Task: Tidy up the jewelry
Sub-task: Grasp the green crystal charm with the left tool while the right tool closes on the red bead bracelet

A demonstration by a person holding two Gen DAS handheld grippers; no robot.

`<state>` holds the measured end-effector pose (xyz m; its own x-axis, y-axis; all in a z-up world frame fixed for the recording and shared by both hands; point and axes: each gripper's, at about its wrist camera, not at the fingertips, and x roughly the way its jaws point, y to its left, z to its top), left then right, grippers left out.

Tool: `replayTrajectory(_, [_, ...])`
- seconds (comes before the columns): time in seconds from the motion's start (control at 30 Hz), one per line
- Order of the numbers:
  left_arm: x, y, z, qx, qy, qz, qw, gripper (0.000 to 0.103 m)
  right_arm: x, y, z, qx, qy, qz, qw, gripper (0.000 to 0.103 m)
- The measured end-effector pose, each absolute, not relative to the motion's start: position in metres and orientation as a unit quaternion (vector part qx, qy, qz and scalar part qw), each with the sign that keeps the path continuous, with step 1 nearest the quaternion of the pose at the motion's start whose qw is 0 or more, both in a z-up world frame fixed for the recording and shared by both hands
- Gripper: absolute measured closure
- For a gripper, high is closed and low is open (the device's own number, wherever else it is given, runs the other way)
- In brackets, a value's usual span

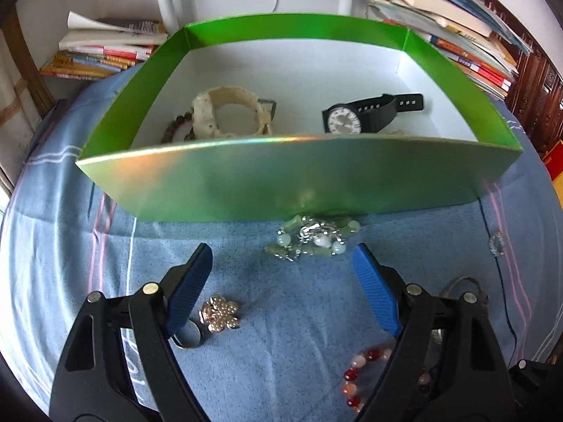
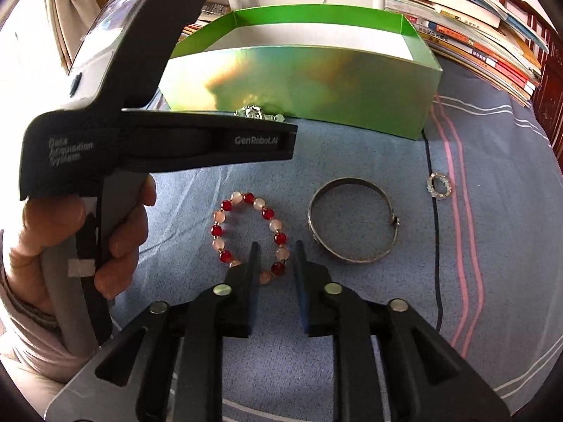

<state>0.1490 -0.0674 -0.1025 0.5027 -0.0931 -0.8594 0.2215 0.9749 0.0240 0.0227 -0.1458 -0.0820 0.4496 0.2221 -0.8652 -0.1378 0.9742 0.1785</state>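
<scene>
1. Left gripper (image 1: pixel 281 263) is spread wide with nothing in it, just short of the pale green bead and silver necklace (image 1: pixel 311 237) piled against the shiny green cardboard box (image 1: pixel 281 179).
2. Right gripper (image 2: pixel 276 256) is only a little open, its fingers either side of the red and pink bead bracelet (image 2: pixel 250 232) but not pinching it.
3. The box's front wall cuts off the black watch (image 1: pixel 369 112) and cream strap watch (image 1: pixel 232 110) inside.
4. The grey metal bangle (image 2: pixel 353 221) lies right of the bracelet, well short of the box.

Open blue sheet (image 1: pixel 281 316) ahead of the left gripper (image 1: pixel 281 267), but the green box's (image 1: pixel 281 183) front wall blocks the way, green bead bracelet (image 1: pixel 313 237) at its foot.
</scene>
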Motion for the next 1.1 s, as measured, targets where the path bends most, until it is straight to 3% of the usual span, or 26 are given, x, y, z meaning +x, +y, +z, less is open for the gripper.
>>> replayTrajectory(0.13, [0.150, -0.062, -0.102, 0.060, 0.482, -0.093, 0.869, 0.043, 0.026, -0.139, -0.082, 0.031, 0.513, 0.101, 0.852, 0.074])
replayTrajectory(0.2, [0.148, -0.059, -0.100, 0.058, 0.479, -0.093, 0.871, 0.067, 0.026, -0.135, -0.082, 0.022, 0.511, 0.097, 0.854, 0.074])
replayTrajectory(0.27, [0.146, -0.054, -0.099, 0.051, 0.481, -0.090, 0.871, 0.085, 0.026, -0.133, -0.082, 0.017, 0.510, 0.094, 0.855, 0.075])
replayTrajectory(0.4, [0.144, -0.042, -0.097, 0.034, 0.485, -0.088, 0.869, 0.085, 0.027, -0.132, -0.081, 0.019, 0.512, 0.091, 0.854, 0.093])
replayTrajectory(1.1, [0.083, -0.010, -0.095, 0.055, 0.479, -0.095, 0.871, 0.085, 0.030, -0.145, -0.080, 0.026, 0.513, 0.063, 0.856, 0.095])
